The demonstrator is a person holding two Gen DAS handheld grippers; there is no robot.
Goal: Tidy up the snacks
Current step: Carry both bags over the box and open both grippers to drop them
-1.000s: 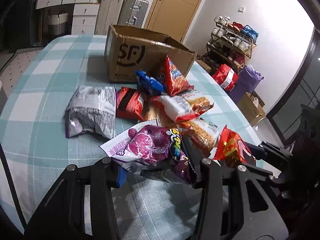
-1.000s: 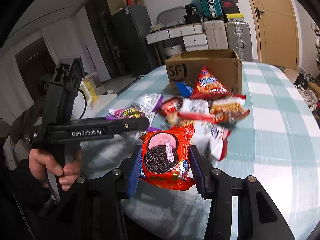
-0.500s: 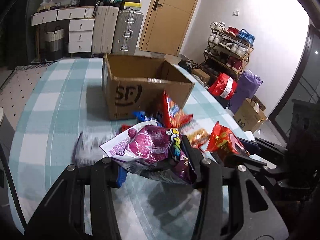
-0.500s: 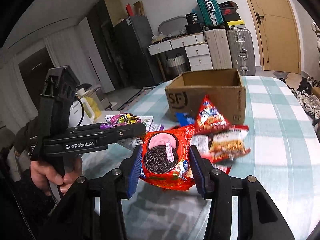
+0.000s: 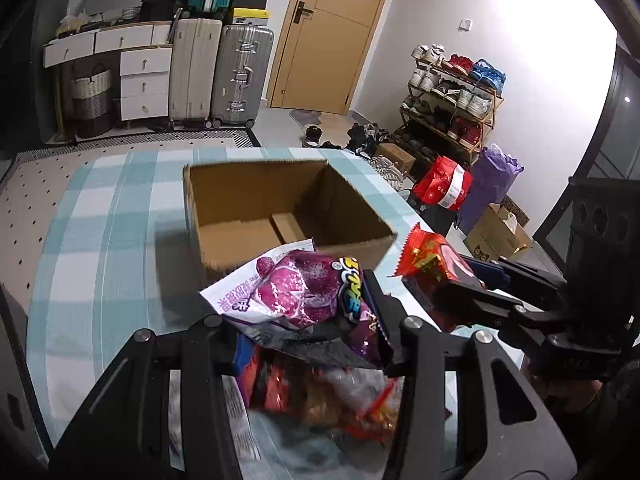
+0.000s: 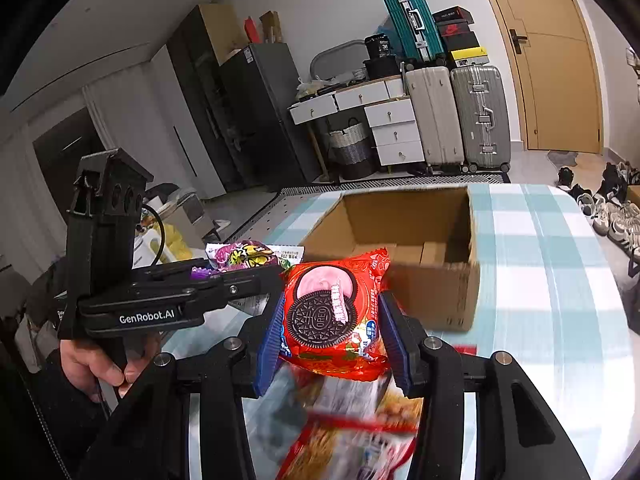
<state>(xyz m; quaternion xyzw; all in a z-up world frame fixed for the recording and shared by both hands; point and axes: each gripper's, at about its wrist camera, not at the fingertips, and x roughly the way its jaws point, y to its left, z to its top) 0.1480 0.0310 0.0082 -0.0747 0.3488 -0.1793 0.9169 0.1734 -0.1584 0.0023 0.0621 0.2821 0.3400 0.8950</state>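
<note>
Snack packets hang near an open brown cardboard box (image 5: 288,204). Left gripper (image 5: 304,332) clamps a purple crinkly candy bag (image 5: 304,292). Right gripper (image 6: 332,344) clamps a red Oreo packet (image 6: 332,312).

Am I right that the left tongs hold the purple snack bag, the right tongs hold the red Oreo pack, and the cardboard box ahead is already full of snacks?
Not quite: the left wrist view shows the cardboard box empty inside. The left tongs do hold the purple snack bag, and the right tongs hold the red Oreo pack.

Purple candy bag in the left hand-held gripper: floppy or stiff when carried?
Likely floppy: the purple candy bag juts sideways past the left hand-held gripper, its film creased. Probably light, since a grip on one part holds it up. Glossy film may slip.
</note>
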